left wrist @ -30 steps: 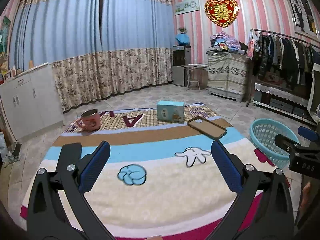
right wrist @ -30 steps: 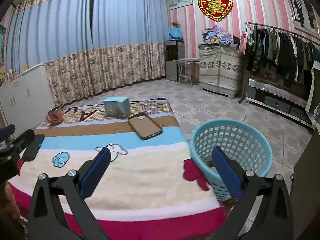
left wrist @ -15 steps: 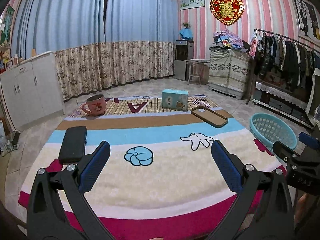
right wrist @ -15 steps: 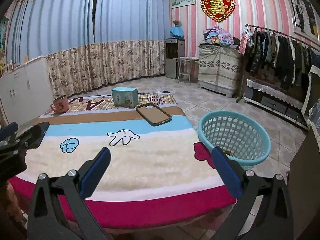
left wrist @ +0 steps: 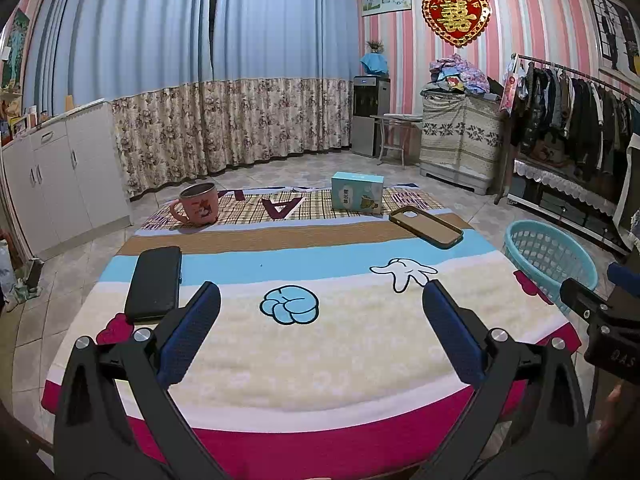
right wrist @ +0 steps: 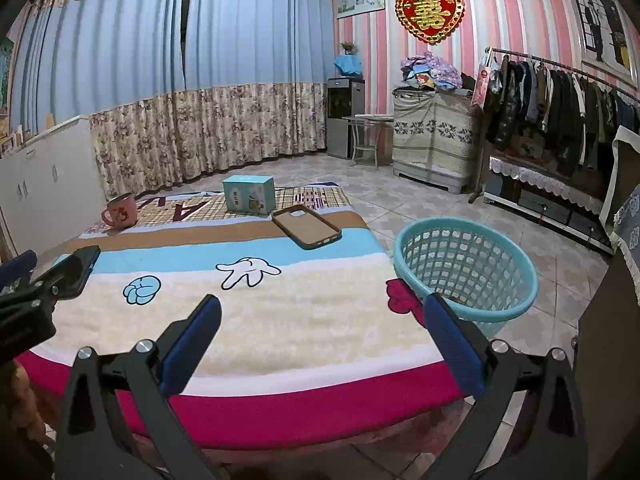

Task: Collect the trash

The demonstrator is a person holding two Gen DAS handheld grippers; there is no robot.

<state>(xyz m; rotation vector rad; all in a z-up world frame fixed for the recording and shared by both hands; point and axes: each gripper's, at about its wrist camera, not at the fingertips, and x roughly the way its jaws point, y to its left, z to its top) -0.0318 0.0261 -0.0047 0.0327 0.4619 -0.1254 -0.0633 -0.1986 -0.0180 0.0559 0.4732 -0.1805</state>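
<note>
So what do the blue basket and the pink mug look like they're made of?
The basket looks like glossy moulded plastic, given its regular lattice wall. The mug appears to be printed plastic or enamel outside with a grey metallic lining at the rim; hard to be sure.

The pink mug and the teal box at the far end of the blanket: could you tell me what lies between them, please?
Only bare blanket, between the pink mug and teal box, seen in both wrist views.

The striped cartoon-print blanket [left wrist: 320,344] is viewed lengthwise from its near edge by both wrist cameras, the right one offset toward the turquoise plastic mesh basket [right wrist: 466,268].
</note>
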